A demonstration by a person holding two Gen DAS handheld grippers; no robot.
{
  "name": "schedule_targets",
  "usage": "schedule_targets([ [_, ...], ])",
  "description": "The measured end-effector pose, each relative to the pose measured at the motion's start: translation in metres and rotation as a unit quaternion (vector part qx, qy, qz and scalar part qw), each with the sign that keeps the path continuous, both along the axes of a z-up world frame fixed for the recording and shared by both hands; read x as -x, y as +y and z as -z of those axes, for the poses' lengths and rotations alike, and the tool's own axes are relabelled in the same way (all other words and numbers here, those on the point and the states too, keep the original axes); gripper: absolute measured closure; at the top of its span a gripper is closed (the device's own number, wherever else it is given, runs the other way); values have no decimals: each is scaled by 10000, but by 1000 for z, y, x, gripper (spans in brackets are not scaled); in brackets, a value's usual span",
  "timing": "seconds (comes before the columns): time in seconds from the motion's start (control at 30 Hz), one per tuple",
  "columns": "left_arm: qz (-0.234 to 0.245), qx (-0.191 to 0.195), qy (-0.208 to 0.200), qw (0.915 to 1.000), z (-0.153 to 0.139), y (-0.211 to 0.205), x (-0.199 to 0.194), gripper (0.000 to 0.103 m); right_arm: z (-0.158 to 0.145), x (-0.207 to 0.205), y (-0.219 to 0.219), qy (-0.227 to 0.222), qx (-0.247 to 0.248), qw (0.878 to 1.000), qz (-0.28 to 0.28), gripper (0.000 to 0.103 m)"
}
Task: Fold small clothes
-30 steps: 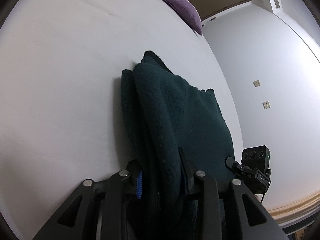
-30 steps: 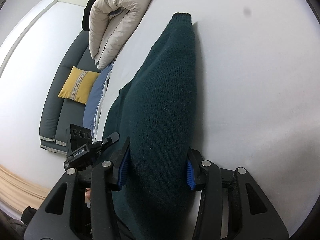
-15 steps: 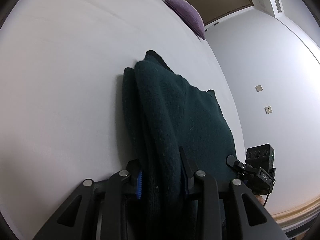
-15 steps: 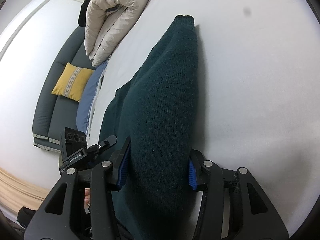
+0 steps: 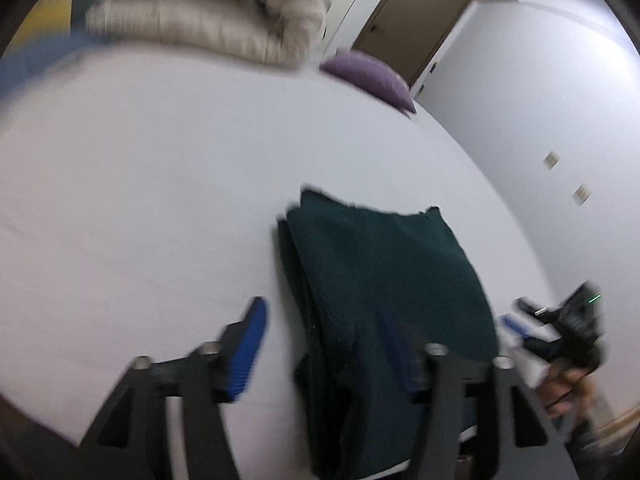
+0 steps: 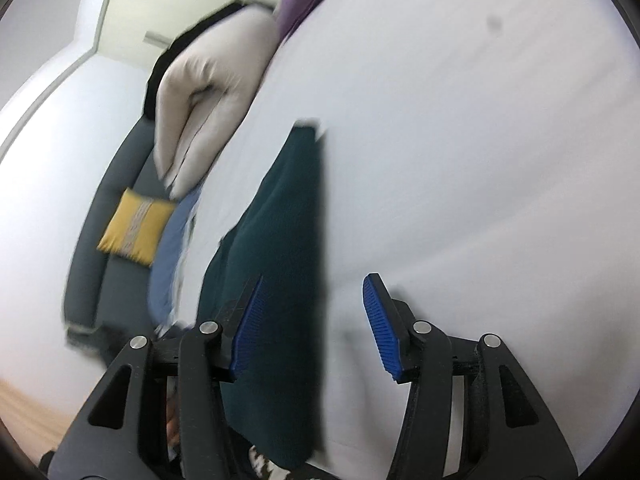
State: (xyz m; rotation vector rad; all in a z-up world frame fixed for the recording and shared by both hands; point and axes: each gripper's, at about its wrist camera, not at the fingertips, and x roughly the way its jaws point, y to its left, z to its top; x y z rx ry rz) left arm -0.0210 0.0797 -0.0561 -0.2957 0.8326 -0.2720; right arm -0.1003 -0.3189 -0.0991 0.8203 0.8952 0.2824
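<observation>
A dark green knitted sweater [image 5: 380, 280] lies folded flat on the white bed [image 5: 140, 200]. My left gripper [image 5: 324, 344] is open, with its jaws spread either side of the sweater's near edge. In the right wrist view the sweater [image 6: 280, 260] lies between and beyond the fingers. My right gripper [image 6: 312, 320] is open too, its left pad over the cloth and its right pad over bare sheet. The right gripper [image 5: 560, 328] also shows at the right of the left wrist view. Both views are blurred by motion.
A beige duvet [image 5: 208, 20] and a purple pillow [image 5: 368, 76] lie at the far end of the bed. A grey sofa with a yellow cushion [image 6: 136, 232] stands beside the bed. A brown door [image 5: 412, 16] is in the far wall.
Both grippers have opened and let go of the sweater, which now lies flat on the bed. Both have pulled back and tilted, so more of the room shows.
</observation>
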Motion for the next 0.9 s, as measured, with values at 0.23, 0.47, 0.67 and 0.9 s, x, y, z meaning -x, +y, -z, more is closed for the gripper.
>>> schedule_targets([
  [0.23,-566,-1464,-1749,9720,-70,-34,51,0,-70,23,27,-647,1448,9870,262,49],
  [0.47,-1475,-2178,-2940,9189,-124,-49,87,0,-146,51,83,-1561,2986,9404,461,24],
  [0.67,-1462,-1782,-3023,9249,-157,-37,99,0,-191,92,115,-2576,3696,8872,998,0],
  [0.9,-1361,-2097,-2750,9284,-156,-45,97,0,-210,111,136,-2807,3902,8738,741,0],
])
